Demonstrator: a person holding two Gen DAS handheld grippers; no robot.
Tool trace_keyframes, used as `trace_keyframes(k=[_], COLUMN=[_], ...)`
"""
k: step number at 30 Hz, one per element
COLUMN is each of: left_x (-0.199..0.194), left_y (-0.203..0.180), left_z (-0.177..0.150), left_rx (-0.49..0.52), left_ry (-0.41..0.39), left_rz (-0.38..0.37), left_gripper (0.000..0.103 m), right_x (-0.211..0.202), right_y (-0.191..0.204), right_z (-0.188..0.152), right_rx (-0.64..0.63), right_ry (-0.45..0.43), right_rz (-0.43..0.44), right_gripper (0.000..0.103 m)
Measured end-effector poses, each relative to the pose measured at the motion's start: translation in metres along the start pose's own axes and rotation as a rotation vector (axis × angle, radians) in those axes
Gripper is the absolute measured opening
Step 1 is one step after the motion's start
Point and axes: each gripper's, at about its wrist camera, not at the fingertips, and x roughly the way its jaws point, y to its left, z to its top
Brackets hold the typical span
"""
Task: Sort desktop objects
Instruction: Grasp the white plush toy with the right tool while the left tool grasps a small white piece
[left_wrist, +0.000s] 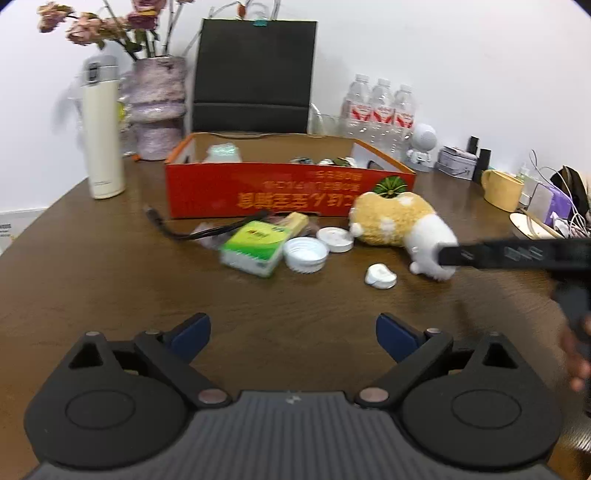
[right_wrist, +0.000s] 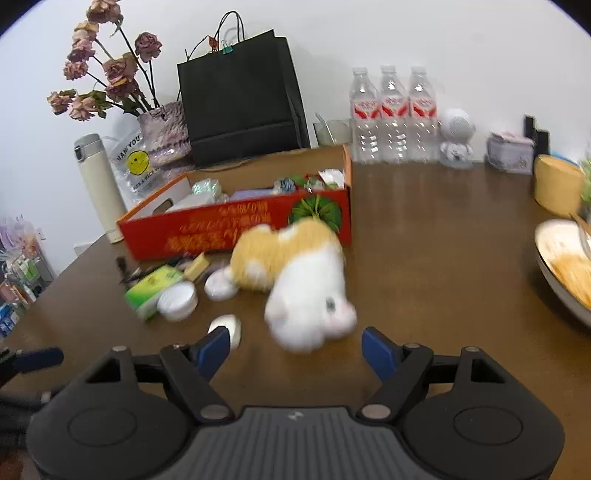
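Brown wood-grain counter (right_wrist: 424, 236) against a white wall carries the clutter. A plush toy (right_wrist: 295, 273), fuzzy, tan on the back and white at the head, lies on its side just in front of the red cardboard box (right_wrist: 236, 229); it sits just beyond the right tongs (right_wrist: 295, 350), whose blue pads stand wide apart with nothing between them. In the left wrist view one dark finger of the right tongs reaches the toy's white end. The left tongs (left_wrist: 293, 332) are likewise spread and empty, well short of the items.

Left of the toy lie two round white lids (left_wrist: 321, 247), a green and white packet (left_wrist: 255, 247), a black cable (left_wrist: 207, 229) and, nearer, a small white cap (left_wrist: 380, 276). The open-topped box holds mixed small things, too blurred to name.

Farther back stand a cream flask (left_wrist: 103, 147), a rough lilac vase (left_wrist: 159, 107) with dried roses, a black paper bag (left_wrist: 255, 74), three clear water bottles (left_wrist: 380, 110), a white figurine (left_wrist: 423, 146) and a yellow mug (left_wrist: 502, 188) on the right.
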Motion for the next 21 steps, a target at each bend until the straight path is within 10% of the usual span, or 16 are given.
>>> trace_keyframes(k=[5,10,21], left_x=[0.02,0.053,0.096], left_y=[-0.017,-0.039,-0.057], left_z=[0.008,0.03,0.035], left_rx=[0.063,0.083,0.098], left_ry=[-0.01,0.017,0.078], left_rz=[-0.058,-0.181,-0.177], left_gripper=[0.083,0.074,0.042], right_x=[0.035,0.032,0.035], right_y=[0.002,-0.01,-0.018], right_z=[0.011,0.009,0.015], right_rx=[-0.035,0.009,-0.015], right_ry=[0.034,0.017,0.007], right_rz=[-0.025,0.003,0.039], right_gripper=[0.051,0.05,0.073])
